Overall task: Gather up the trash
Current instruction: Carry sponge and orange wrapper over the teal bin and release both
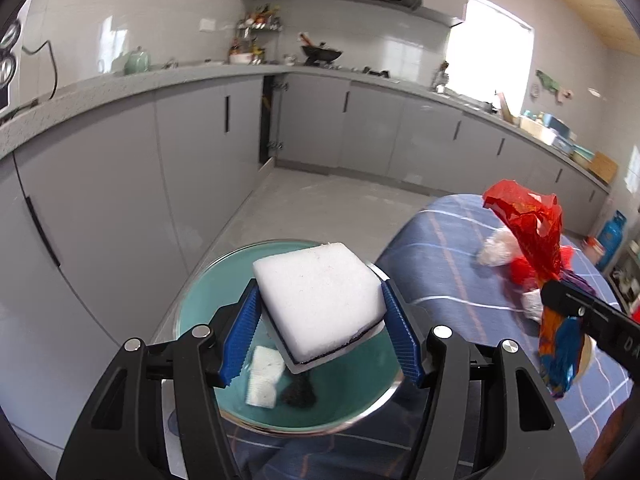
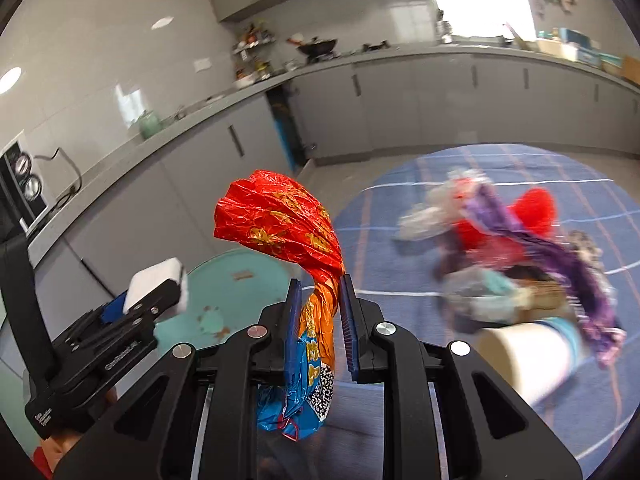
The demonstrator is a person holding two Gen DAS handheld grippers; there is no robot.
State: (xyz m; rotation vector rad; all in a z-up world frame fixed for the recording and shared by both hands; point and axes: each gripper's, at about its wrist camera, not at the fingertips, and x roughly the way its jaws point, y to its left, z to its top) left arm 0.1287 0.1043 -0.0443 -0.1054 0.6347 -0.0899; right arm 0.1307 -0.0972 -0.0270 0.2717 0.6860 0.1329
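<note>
L tool [image 1: 320,320]: blue ribbed pads about half apart, clamped on either side of a white foam block [image 1: 320,296] w/ a thin dark layer and a pale sheet on its underside; block sits tilted, held in air directly above a teal bin [image 1: 200,300]. Bin interior shows a small white scrap [image 1: 262,376] and a dark clump [image 1: 298,390] at the bottom. R tool [image 2: 318,320]: pads nearly together, pinching the twisted neck of a crumpled foil snack wrapper [image 2: 288,224], red w/ gold print above the pads, orange/blue w/ a black-white code patch hanging below. Wrapper is off the desk, held beside the bin; in L wrist view it shows at right over the desk edge [image 1: 528,220]. Desk [image 2: 400,272] covered by blue plaid cloth w/ white and orange lines. Trash pile [image 2: 520,256] left on desk, well apart from R tool: purple, red, white and clear wrappers, blurred, can't separate individual pieces. A pale paper cup [image 2: 532,356] lies on its side near the pile, close to R tool's right finger. Bkgd: grey kitchen cabinets [image 1: 192,128], floor [image 1: 312,200] grey tile.
</note>
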